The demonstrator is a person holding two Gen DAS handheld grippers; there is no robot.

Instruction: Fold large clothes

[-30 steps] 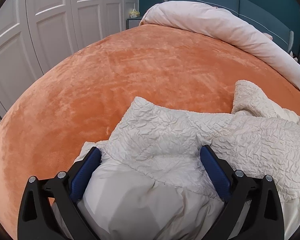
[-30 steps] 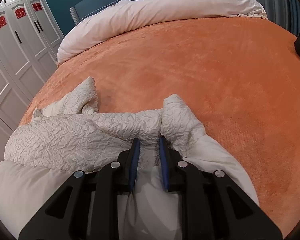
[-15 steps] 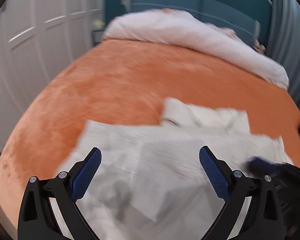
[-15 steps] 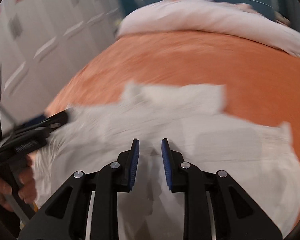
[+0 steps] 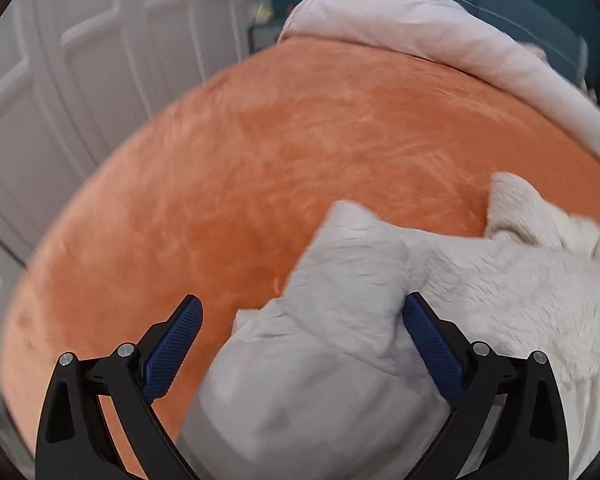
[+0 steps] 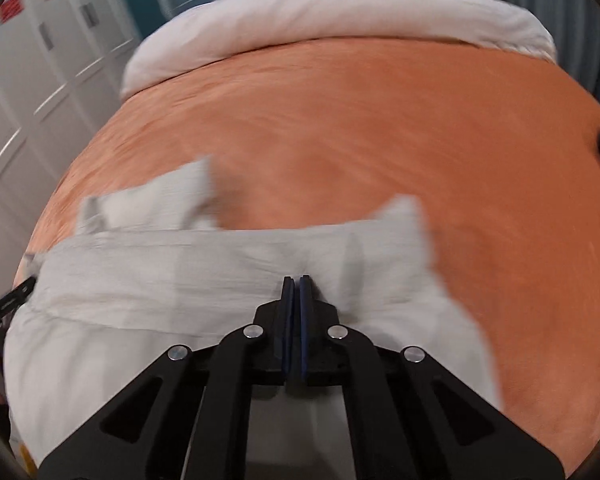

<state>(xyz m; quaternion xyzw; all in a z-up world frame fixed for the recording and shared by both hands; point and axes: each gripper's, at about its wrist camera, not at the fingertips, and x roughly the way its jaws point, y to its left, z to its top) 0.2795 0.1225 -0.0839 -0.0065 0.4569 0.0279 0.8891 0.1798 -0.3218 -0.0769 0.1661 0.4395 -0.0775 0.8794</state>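
The cream garment [image 6: 228,280] is spread across the near edge of the bed [image 6: 360,128]. The right gripper [image 6: 295,280] is clamped shut on a fold; the left gripper [image 5: 300,312] is held wide open around cloth, ungripped. One-sided lifting is judged likely to skew the fold.

Two grippers [image 5: 300,330] [image 6: 295,280], one cream garment [image 6: 228,264], one orange bedspread [image 6: 380,128], one pale rolled duvet [image 6: 340,16] at the far end.

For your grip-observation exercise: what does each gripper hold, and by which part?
Right gripper is shut on the white garment at its bunched upper edge. Left gripper is open, straddling a corner, gripping nothing.
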